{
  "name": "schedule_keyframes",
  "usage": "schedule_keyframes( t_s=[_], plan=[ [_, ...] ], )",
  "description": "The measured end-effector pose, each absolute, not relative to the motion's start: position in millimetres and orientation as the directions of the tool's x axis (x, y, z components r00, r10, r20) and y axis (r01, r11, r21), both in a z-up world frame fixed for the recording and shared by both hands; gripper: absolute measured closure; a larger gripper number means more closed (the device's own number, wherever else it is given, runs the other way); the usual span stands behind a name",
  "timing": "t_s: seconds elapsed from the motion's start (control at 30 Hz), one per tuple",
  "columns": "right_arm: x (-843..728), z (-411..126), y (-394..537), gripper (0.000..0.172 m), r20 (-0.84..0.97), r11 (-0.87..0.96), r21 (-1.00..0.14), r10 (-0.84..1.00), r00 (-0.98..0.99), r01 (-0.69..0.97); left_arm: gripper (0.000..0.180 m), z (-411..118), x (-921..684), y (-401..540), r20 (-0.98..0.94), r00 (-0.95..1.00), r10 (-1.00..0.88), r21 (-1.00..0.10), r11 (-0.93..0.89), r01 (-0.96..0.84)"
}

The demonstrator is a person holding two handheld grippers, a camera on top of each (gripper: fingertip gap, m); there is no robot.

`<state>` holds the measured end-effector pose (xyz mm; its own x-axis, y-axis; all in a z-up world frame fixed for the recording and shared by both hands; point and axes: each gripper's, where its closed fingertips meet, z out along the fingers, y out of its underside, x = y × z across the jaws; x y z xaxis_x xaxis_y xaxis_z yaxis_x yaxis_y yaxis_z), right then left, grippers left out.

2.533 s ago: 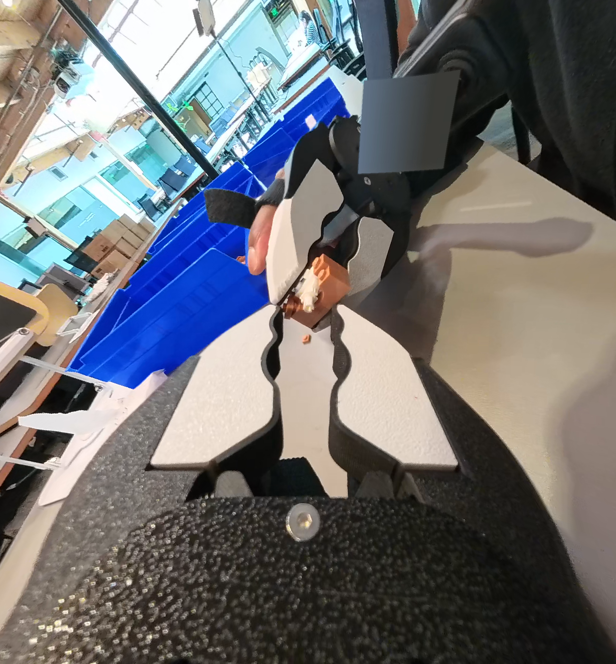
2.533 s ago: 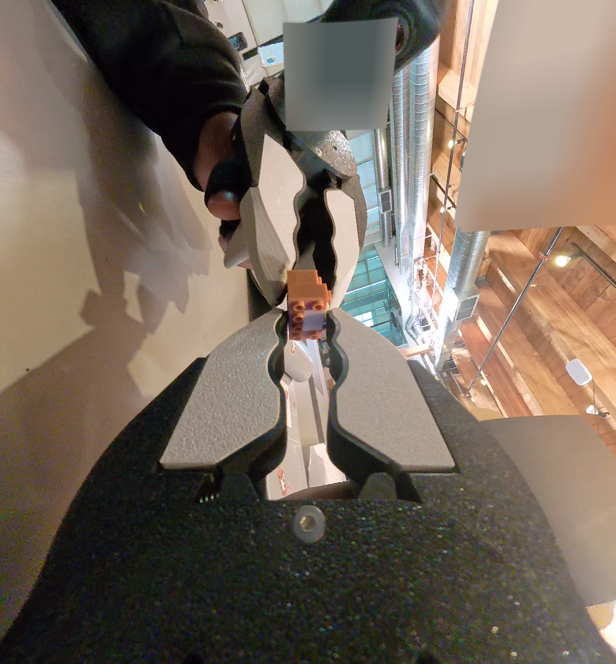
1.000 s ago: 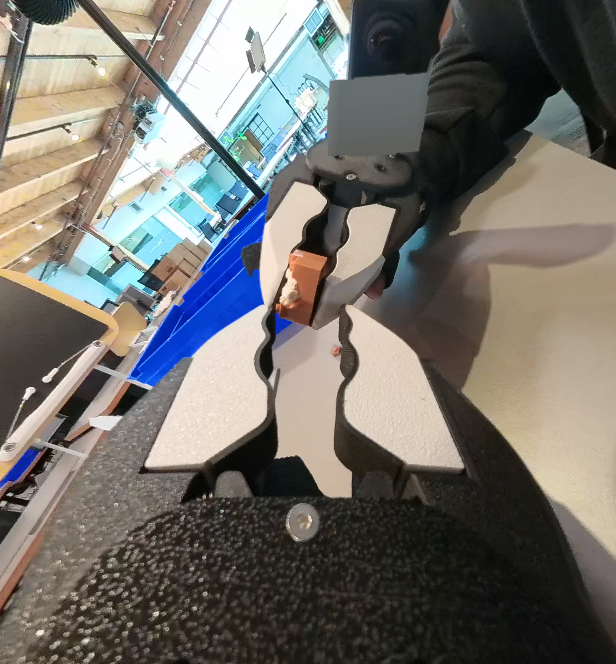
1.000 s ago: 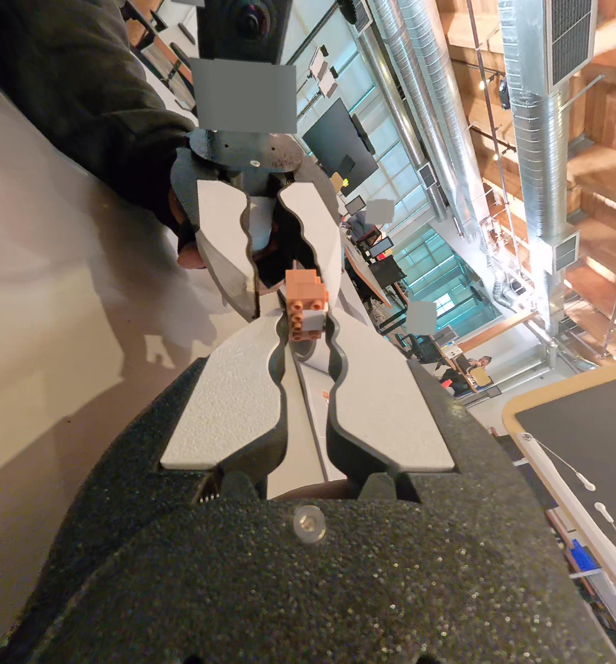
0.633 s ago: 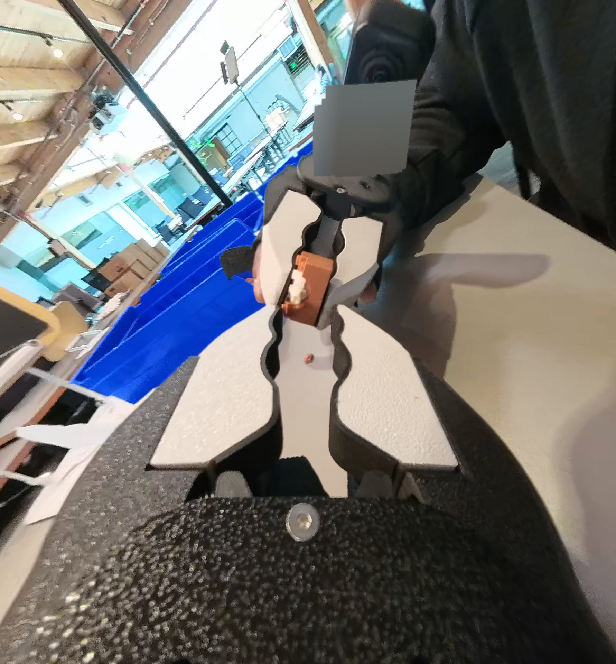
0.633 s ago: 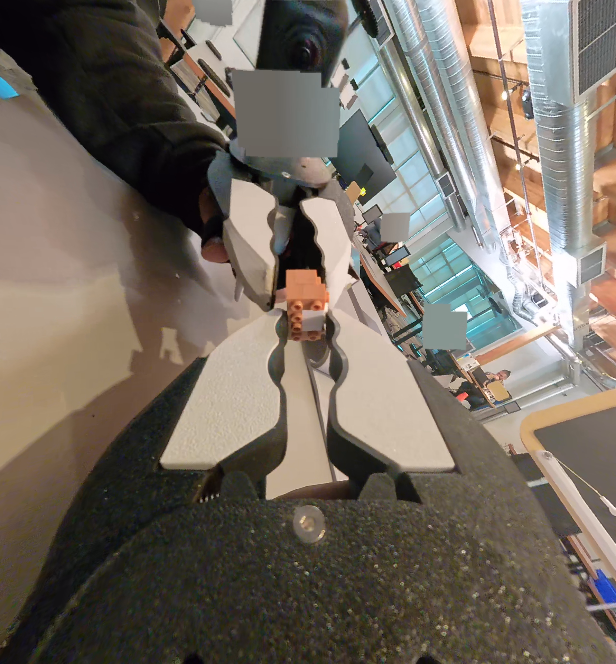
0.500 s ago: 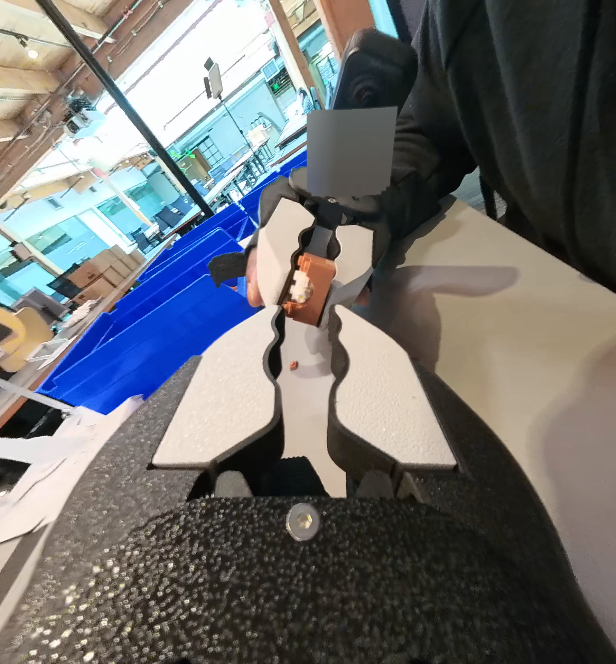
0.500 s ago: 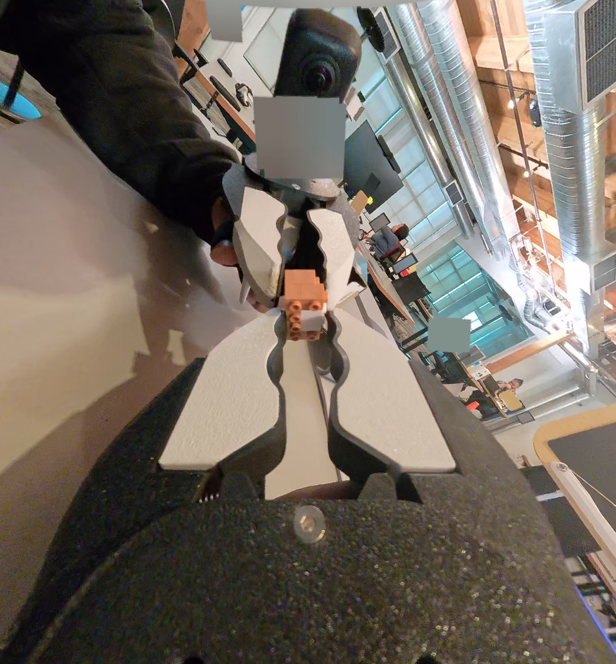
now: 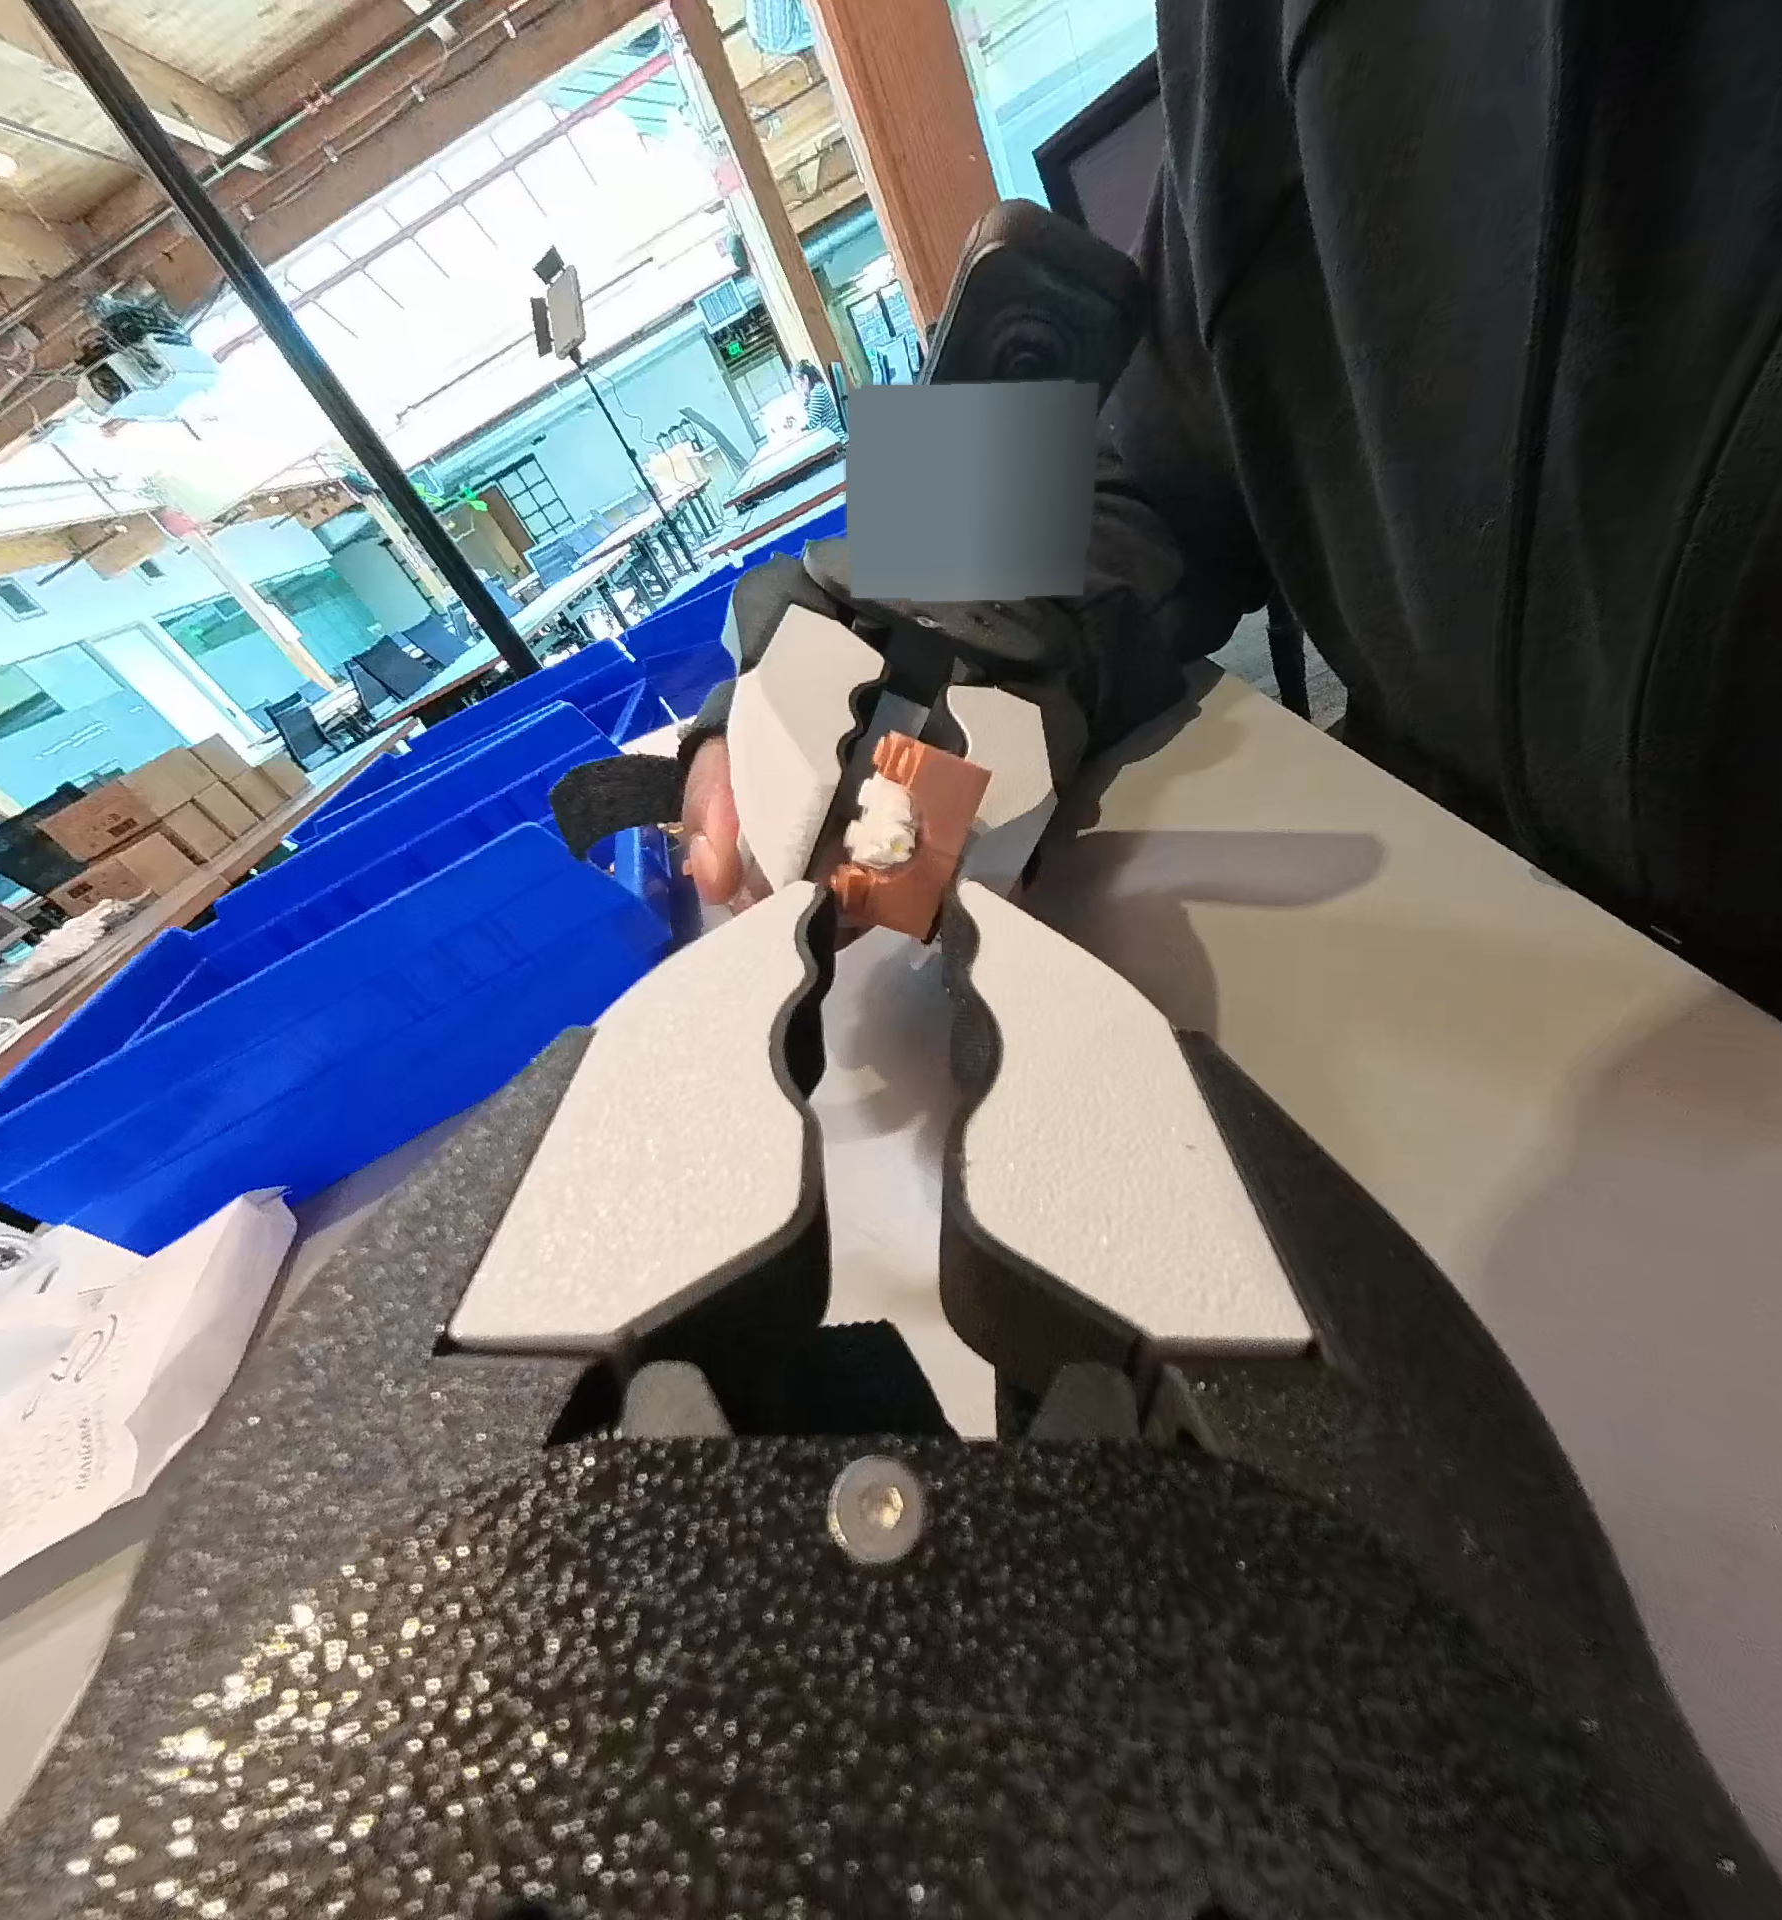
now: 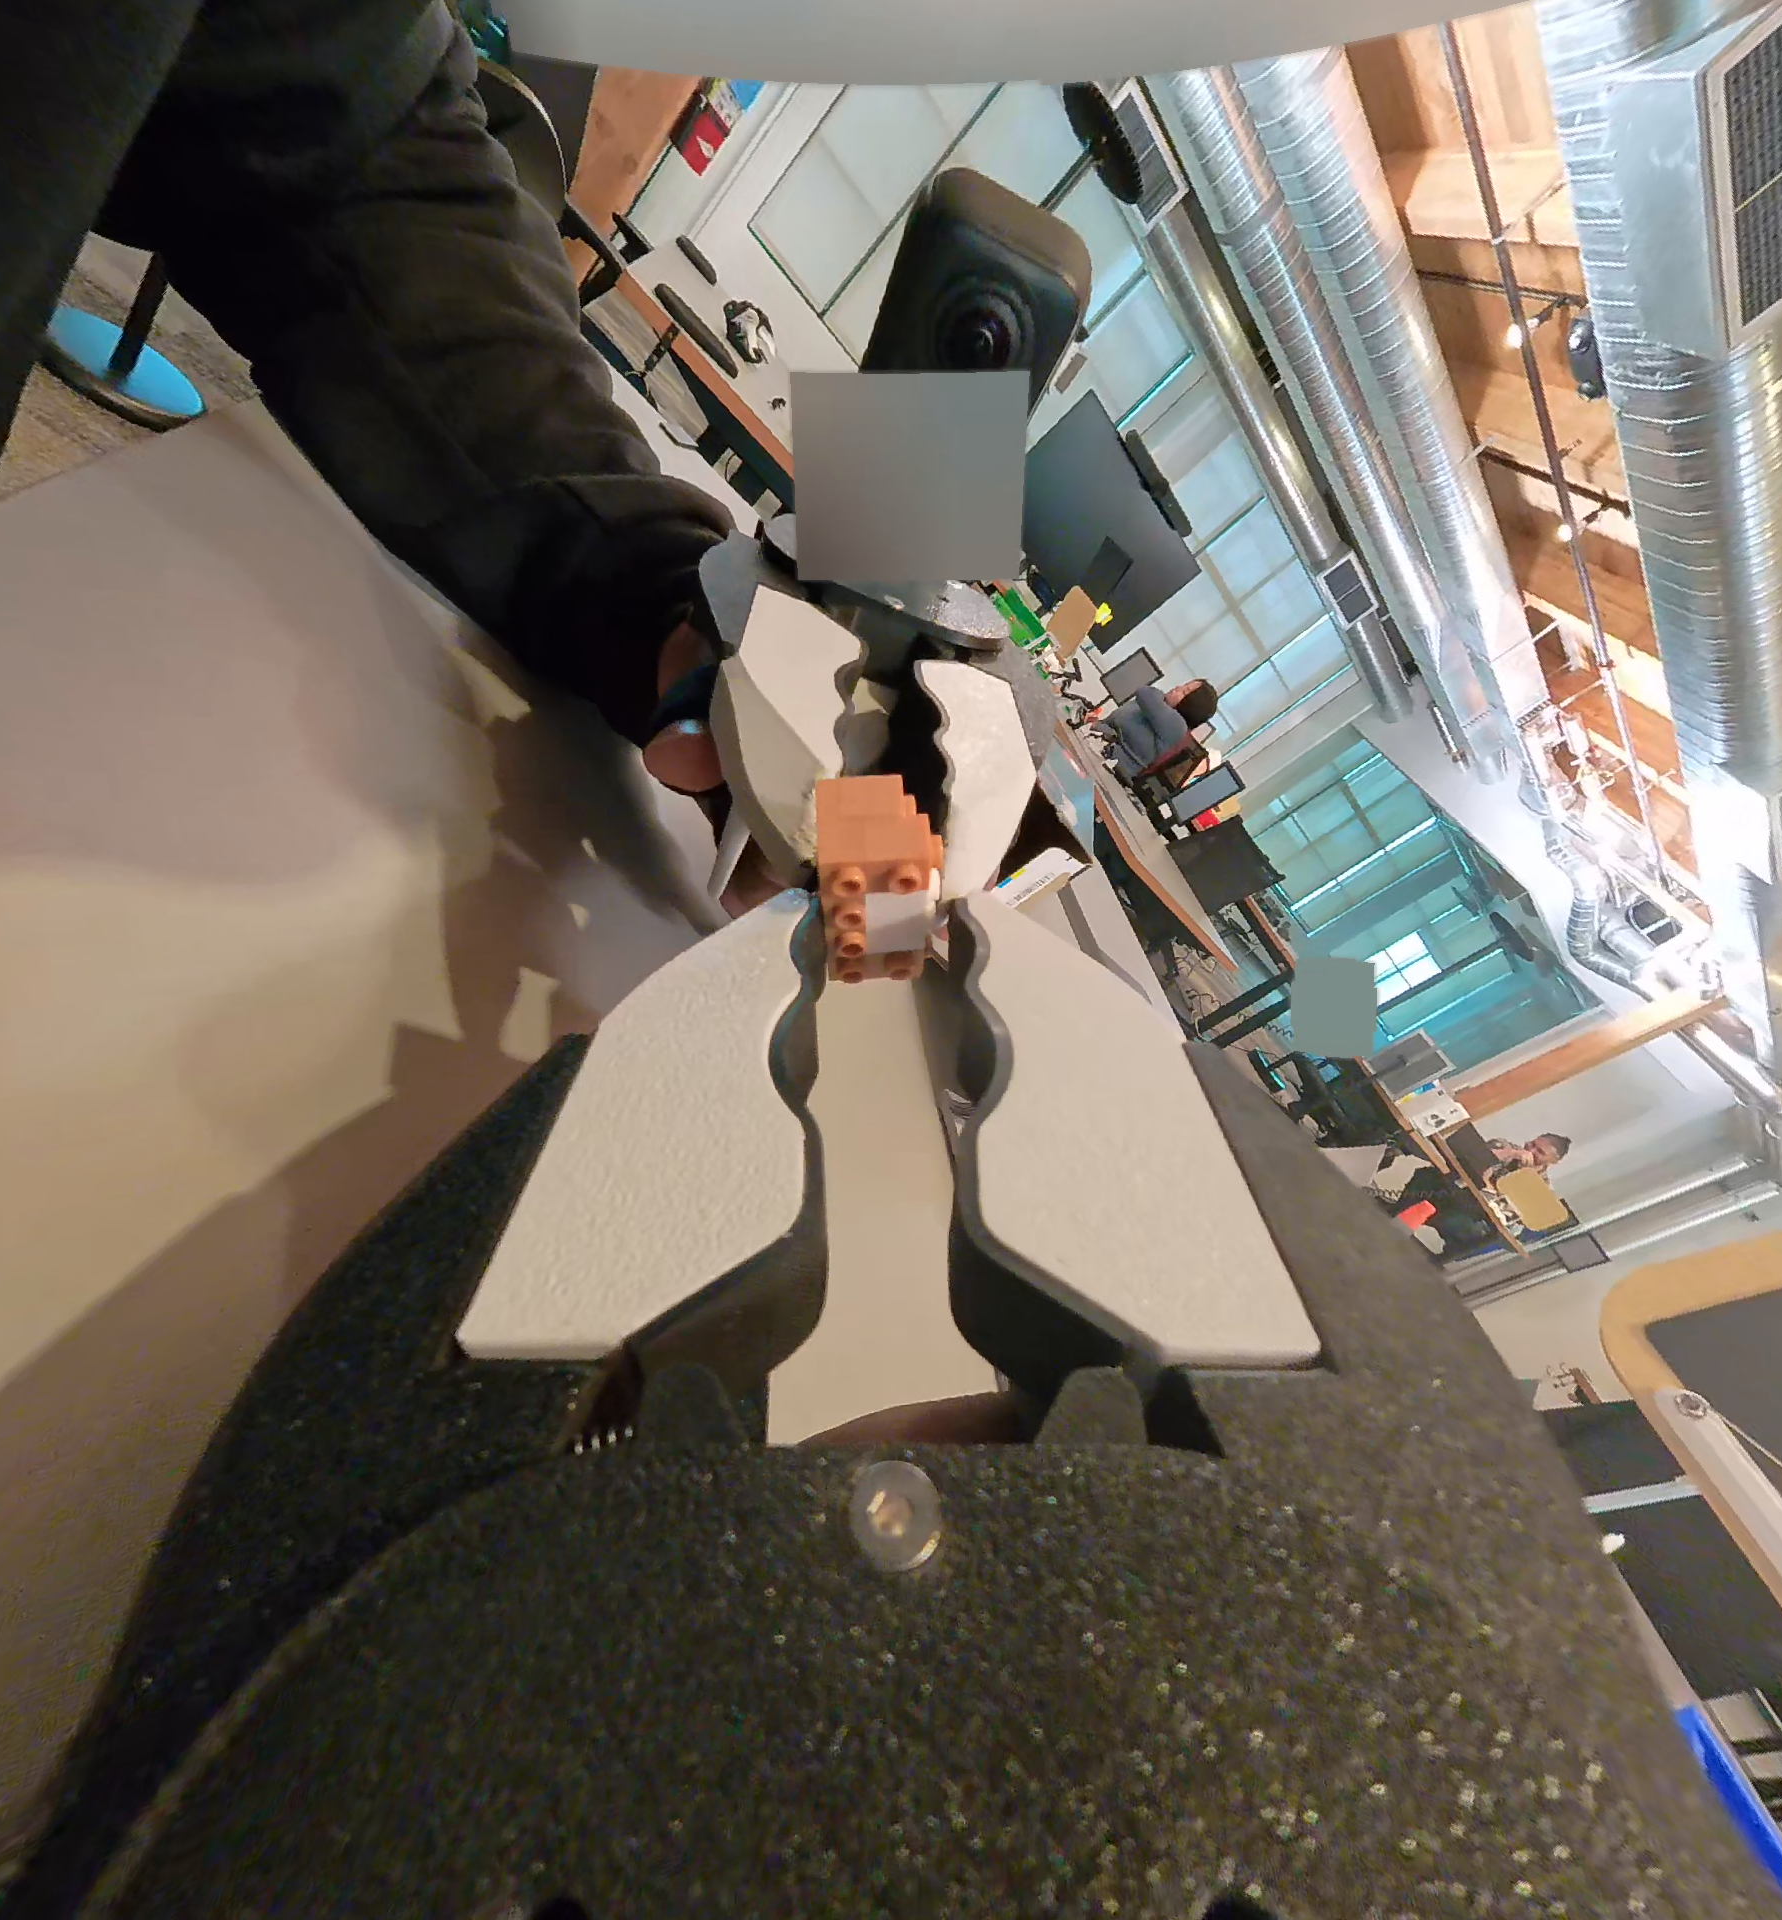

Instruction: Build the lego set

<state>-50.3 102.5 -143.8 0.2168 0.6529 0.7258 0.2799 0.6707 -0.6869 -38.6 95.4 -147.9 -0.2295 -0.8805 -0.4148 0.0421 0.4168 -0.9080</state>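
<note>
Gripping one brick stack point(image 10: 871, 899) from both ends, tip to tip above the pale surface point(image 9: 1334, 997). Right gripper point(image 10: 882, 925) jaws narrowly apart, pads pressed on the stack's sides at the studded end; orange-brown studs and a white block facing the right wrist view. Left gripper point(image 9: 882, 914) jaws likewise only a little apart, tips clamped at the stack's point(image 9: 902, 831) other end; left tip against the orange-brown corner, right tip at the opposite edge, contact there partly hidden. White lump on the stack's face in the left wrist view, orange-brown plate behind it. Stack lifted off the surface, tilted, wedged between the four fingertips. Right of the stack in the left wrist view: dark sleeve point(image 9: 1489, 468) and torso of a person. Left of the stack: bare fingers point(image 9: 710, 831) with a black strap point(image 9: 606, 800), then a row of blue bins point(image 9: 347, 966). Further left and nearer than the bins: crumpled white paper point(image 9: 87, 1382). Seen from the right wrist view, left of the stack: dark sleeve point(image 10: 430, 364), shadowed surface point(image 10: 191, 831). Above the stack: the other gripper's black camera point(image 10: 970, 291).
</note>
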Motion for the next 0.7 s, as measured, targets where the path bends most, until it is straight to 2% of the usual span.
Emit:
schedule_keyframes(
  t_s=[0.7],
  plan=[
    [-47.9,-148.0,103.8,0.152,0.695,0.637,-0.714,0.695,0.185,0.290,0.164,-150.0,-37.5,98.6,-0.502,-0.199,-0.841,-0.857,0.516,-0.017]
  ],
)
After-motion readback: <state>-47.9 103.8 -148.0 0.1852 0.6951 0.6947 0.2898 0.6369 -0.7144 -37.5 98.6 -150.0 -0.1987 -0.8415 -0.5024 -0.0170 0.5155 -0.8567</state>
